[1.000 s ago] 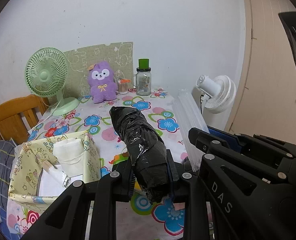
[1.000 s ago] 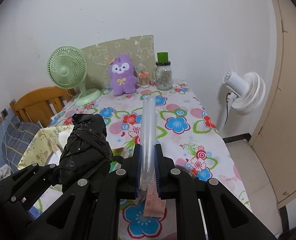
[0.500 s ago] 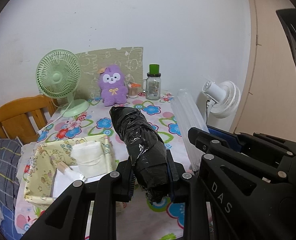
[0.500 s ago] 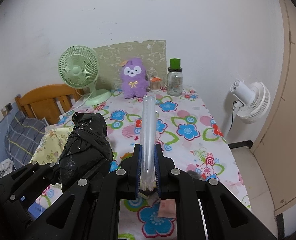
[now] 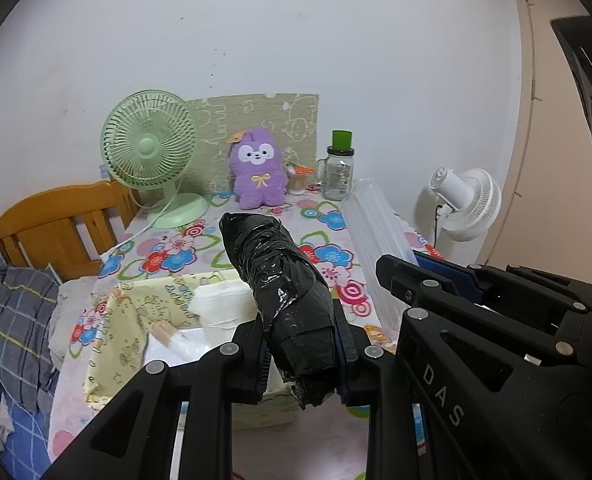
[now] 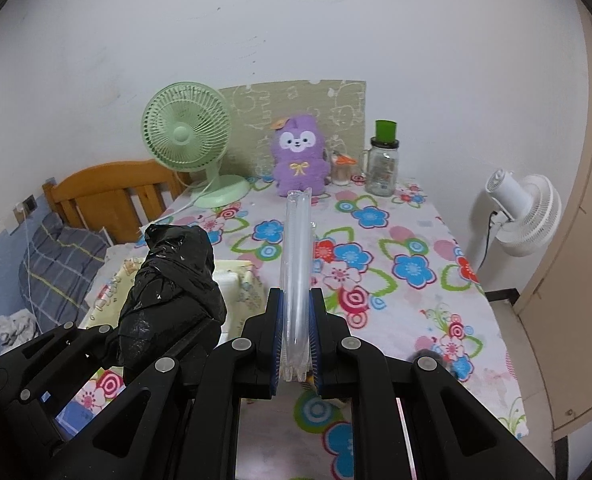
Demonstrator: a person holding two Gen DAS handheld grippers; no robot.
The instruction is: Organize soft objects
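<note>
Floral-cloth table (image 6: 408,240) fills my view; green fan (image 6: 186,136), purple plush (image 6: 299,156), glass jar (image 6: 382,166) along far wall. Yellow fabric box (image 5: 136,320) at table's near left edge, white cloth inside. My left gripper (image 5: 302,354) clamped on black plastic bundle (image 5: 284,288), held above box. My right gripper (image 6: 296,336) pinched tight on clear plastic pack (image 6: 296,260), raised over table beside bundle
</note>
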